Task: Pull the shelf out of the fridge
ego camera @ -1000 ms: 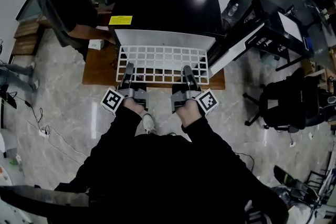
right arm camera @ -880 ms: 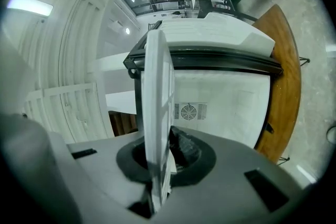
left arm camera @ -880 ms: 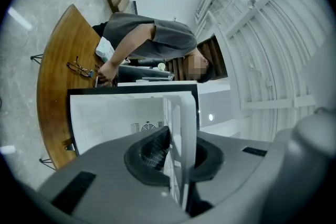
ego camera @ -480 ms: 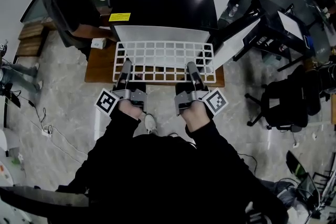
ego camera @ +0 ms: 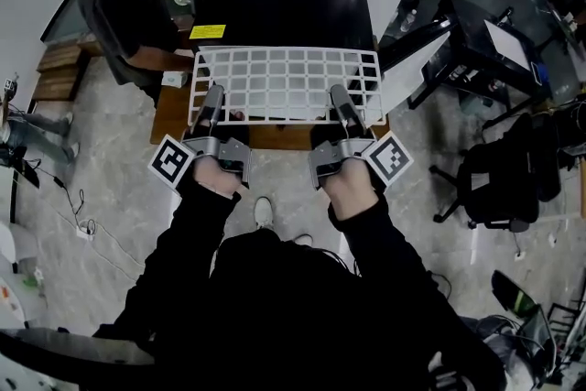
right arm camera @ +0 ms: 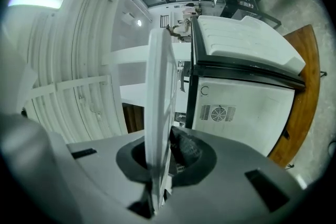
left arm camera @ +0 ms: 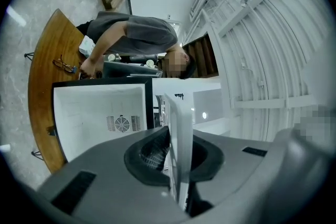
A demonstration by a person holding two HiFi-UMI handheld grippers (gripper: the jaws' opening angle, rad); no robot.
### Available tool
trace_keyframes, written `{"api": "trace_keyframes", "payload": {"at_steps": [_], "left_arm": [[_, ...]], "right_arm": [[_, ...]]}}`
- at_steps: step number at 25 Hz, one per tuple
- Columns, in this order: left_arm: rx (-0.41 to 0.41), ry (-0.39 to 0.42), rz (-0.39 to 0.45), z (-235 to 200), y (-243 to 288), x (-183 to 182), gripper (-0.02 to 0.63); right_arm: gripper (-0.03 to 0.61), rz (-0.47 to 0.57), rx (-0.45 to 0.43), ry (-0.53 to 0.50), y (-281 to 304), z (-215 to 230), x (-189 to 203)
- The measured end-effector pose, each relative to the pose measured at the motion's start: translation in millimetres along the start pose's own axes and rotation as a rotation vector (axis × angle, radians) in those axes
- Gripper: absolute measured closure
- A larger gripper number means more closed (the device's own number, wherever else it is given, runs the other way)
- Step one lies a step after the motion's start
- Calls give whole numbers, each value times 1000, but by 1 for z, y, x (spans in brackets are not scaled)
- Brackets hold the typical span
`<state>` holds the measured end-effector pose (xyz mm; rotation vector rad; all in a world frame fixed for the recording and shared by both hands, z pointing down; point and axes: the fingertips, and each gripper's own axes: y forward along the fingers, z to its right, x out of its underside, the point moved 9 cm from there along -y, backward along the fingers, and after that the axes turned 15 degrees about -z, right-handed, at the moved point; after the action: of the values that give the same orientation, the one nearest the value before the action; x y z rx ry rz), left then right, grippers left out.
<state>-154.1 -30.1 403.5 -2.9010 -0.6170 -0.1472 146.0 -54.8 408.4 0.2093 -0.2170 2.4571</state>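
The white wire shelf (ego camera: 286, 84) is outside the small black fridge (ego camera: 279, 3) and hangs level in front of it. My left gripper (ego camera: 212, 100) is shut on the shelf's near left edge. My right gripper (ego camera: 341, 102) is shut on its near right edge. In the left gripper view the shelf (left arm camera: 179, 149) runs edge-on between the jaws, with the white, empty fridge interior (left arm camera: 100, 118) behind. The right gripper view shows the shelf (right arm camera: 159, 128) clamped edge-on too, beside the fridge interior (right arm camera: 236, 118).
The fridge stands on a low wooden platform (ego camera: 169, 119). Its door (ego camera: 417, 59) is swung open to the right. A person (ego camera: 124, 5) in a dark shirt bends at the fridge's left side. A black office chair (ego camera: 508, 174) and a desk (ego camera: 499, 23) stand at the right.
The shelf has slid out of the fridge toward me and risen in the head view; both grippers moved with it, still clamped on its near edge.
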Motion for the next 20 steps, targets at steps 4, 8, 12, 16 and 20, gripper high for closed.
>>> {"api": "trace_keyframes", "payload": {"at_steps": [4, 8, 12, 16, 20], "left_arm": [[-38, -8, -36, 2, 15, -19, 586], [-77, -31, -71, -5, 44, -51, 586], [-106, -67, -89, -13, 79, -80, 586], [-106, -69, -99, -17, 99, -91, 586], [-108, -82, -100, -21, 104, -92, 546]], "right_arm": [[551, 12, 20, 8, 19, -3, -3], [551, 21, 61, 24, 55, -1, -10], [548, 35, 112, 43, 93, 2, -24], [536, 43, 140, 36, 110, 2, -35], [427, 41, 142, 51, 115, 2, -38]]}}
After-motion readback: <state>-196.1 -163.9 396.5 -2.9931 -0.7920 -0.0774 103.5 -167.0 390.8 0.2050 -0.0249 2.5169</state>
